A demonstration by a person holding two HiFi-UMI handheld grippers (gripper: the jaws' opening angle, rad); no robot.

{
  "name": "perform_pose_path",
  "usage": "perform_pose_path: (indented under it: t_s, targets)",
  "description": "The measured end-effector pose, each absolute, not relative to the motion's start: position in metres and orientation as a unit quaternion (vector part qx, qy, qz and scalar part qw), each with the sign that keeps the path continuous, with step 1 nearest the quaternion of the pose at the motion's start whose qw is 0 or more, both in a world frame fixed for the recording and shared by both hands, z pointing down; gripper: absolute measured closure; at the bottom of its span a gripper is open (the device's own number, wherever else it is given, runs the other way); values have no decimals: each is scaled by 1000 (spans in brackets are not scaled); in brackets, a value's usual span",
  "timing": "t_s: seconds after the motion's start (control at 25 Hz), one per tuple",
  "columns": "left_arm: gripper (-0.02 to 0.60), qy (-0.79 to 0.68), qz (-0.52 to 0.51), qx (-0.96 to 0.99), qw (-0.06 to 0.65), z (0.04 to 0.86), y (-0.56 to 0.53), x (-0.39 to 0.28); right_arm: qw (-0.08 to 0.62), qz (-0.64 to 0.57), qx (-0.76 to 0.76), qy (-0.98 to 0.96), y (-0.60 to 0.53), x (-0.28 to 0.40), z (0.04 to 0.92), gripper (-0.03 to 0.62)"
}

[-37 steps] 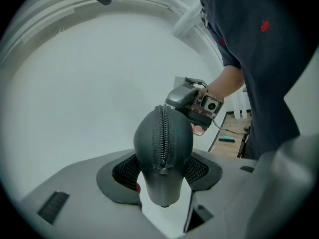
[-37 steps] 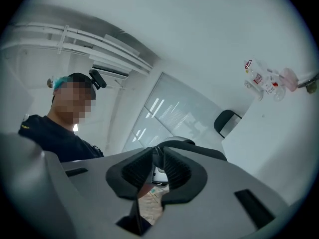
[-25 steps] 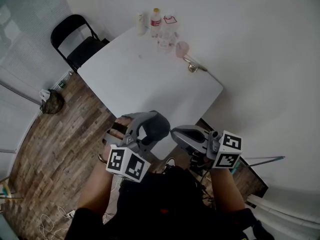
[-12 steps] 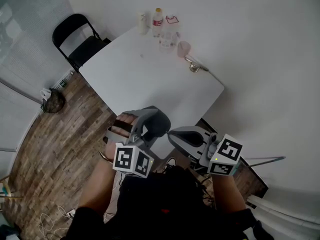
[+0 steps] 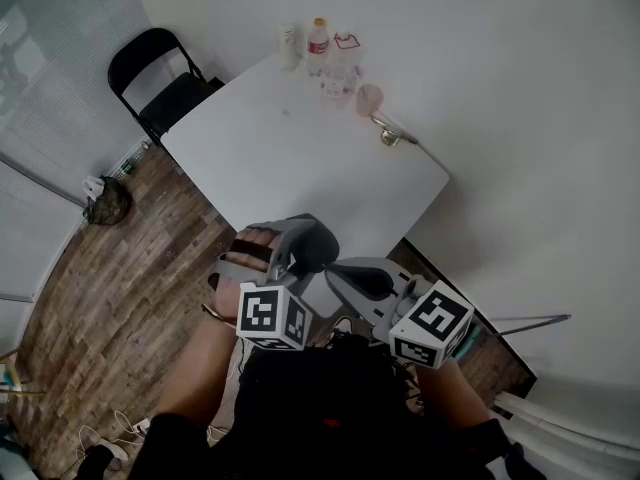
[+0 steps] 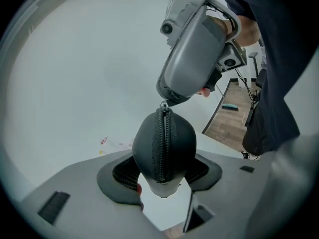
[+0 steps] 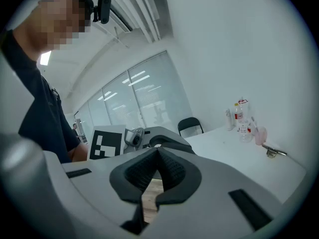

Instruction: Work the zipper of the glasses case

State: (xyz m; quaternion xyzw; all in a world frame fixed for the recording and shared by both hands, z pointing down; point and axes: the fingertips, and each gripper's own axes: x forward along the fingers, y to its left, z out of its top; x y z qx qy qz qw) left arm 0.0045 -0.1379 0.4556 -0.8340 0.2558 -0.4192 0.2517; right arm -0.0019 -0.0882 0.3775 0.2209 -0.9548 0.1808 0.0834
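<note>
The black glasses case (image 6: 164, 138) is held end-on between the ribbed pads of my left gripper (image 6: 162, 172), its closed zipper running up the middle toward me. At the top end sits the metal zipper pull (image 6: 163, 105), and the nose of my right gripper (image 6: 172, 96) is shut on it. From the head view both grippers hang in front of the person's body, below the table's near corner. There the left gripper (image 5: 298, 253) is clamped on the case (image 5: 318, 245), and the right gripper (image 5: 333, 271) touches the case's lower end. In the right gripper view its jaws (image 7: 158, 156) are pressed together and the pull is hidden behind them.
A white table (image 5: 300, 158) stretches ahead, with bottles (image 5: 315, 43), a pink cup (image 5: 369, 98) and a small metal object (image 5: 385, 133) at its far edge. A black folding chair (image 5: 160, 78) stands at the far left on the wooden floor (image 5: 110, 288).
The right gripper's marker cube has swung down and left, toward the left gripper. The left gripper's cube has shifted right. The case stays clamped in the left jaws.
</note>
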Motion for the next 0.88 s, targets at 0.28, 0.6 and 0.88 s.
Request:
perform_pose_path:
  t_s: [0.28, 0.6, 0.88]
  targets:
    - [334, 241, -447, -825, 247, 469, -134, 8, 114, 173, 239, -949, -84, -16, 392, 577]
    - [333, 266, -391, -863, 176, 464, -135, 7, 71, 153, 254, -952, -88, -17, 383, 577]
    - [331, 311, -245, -916, 73, 429, -139, -5, -36, 91, 288, -953, -97, 15, 340, 576]
